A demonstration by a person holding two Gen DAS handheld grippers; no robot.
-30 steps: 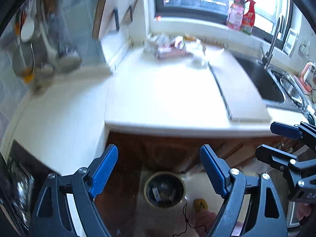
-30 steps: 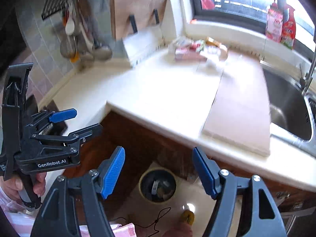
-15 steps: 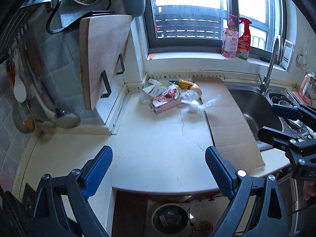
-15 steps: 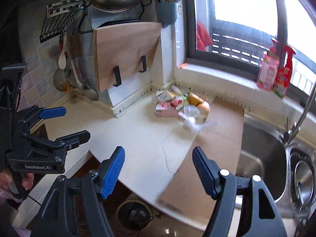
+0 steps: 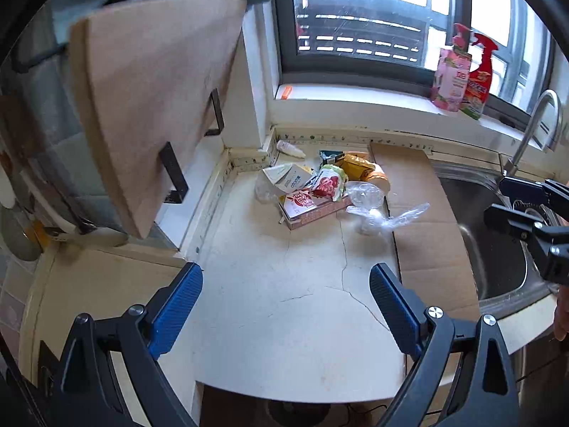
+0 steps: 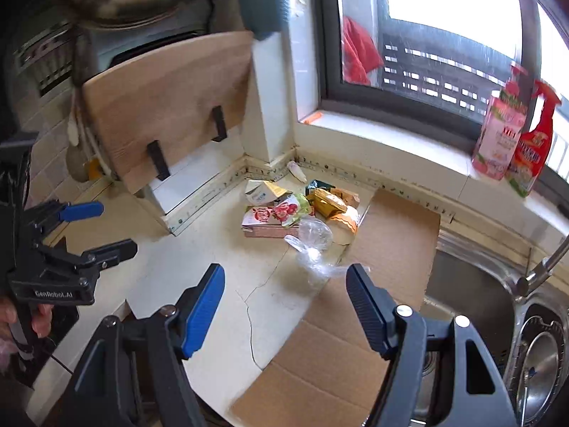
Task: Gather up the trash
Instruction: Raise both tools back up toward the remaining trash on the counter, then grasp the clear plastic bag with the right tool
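Facing the trash pile (image 5: 320, 186) ahead, both grippers were spread wide, holding nothing.
Right gripper (image 6: 286, 307) sat nearer, the clear bag (image 6: 311, 245) just beyond its fingertips; left gripper (image 5: 286, 306) hung further back.

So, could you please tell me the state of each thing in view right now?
Left claw: open, empty.
Right claw: open, empty.
Trash pile: untouched on the counter.
Clear plastic bag: crumpled, beside the pile.
Cardboard sheet: lying flat by the sink.
Cutting board: upright in its rack.

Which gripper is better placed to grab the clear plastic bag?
Probably the right gripper: the plastic bag lies just ahead between its open fingers. The left gripper, also open, sits farther back.
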